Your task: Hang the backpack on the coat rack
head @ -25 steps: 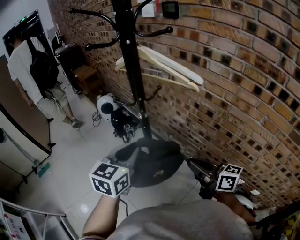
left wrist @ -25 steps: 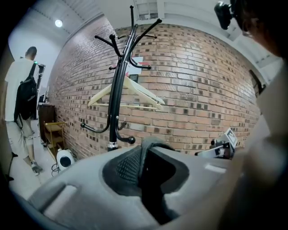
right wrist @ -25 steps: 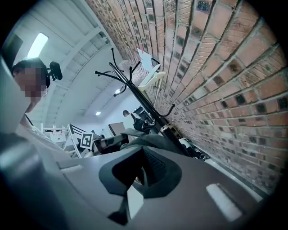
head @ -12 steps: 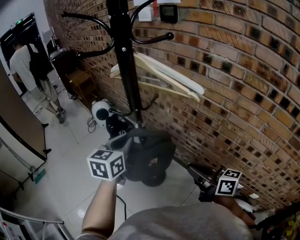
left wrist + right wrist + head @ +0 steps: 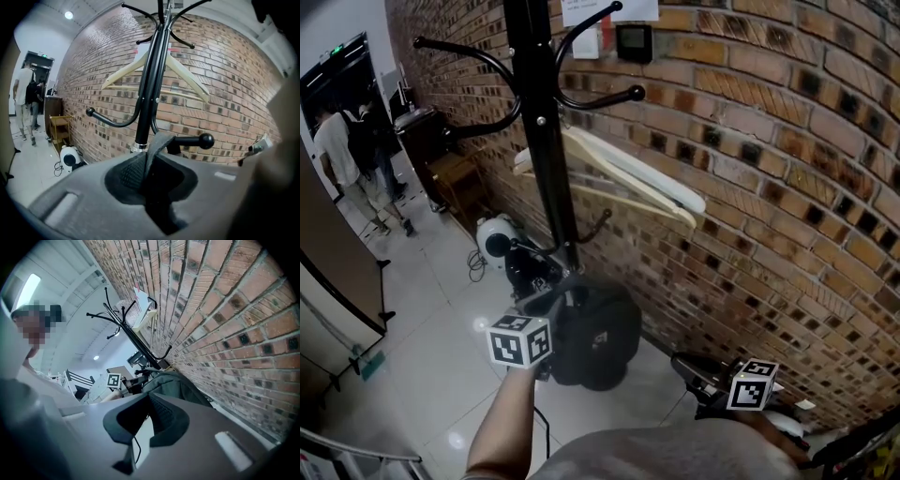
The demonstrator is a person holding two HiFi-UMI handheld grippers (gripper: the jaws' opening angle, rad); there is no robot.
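One strap (image 5: 158,143) of the backpack (image 5: 592,328) stands between the jaws of your left gripper (image 5: 151,157). Those jaws are easing apart at this moment, yet the webbing is pinched between the pads. The bag's black body is below and just ahead of those jaws, low at the foot of the coat rack (image 5: 149,93) — whether it rests on the floor (image 5: 441,328) cannot be told. The rack's black pole rises straight ahead of the jaws, with a knob-ended hook (image 5: 194,140) just beyond them to the right and a pale wooden hanger (image 5: 637,171) higher up. Your right gripper (image 5: 149,401) has its jaws drawn together at the tips, with nothing in them. The backpack lies ahead of them and slightly right, against the brick wall (image 5: 225,333) — well apart from them.
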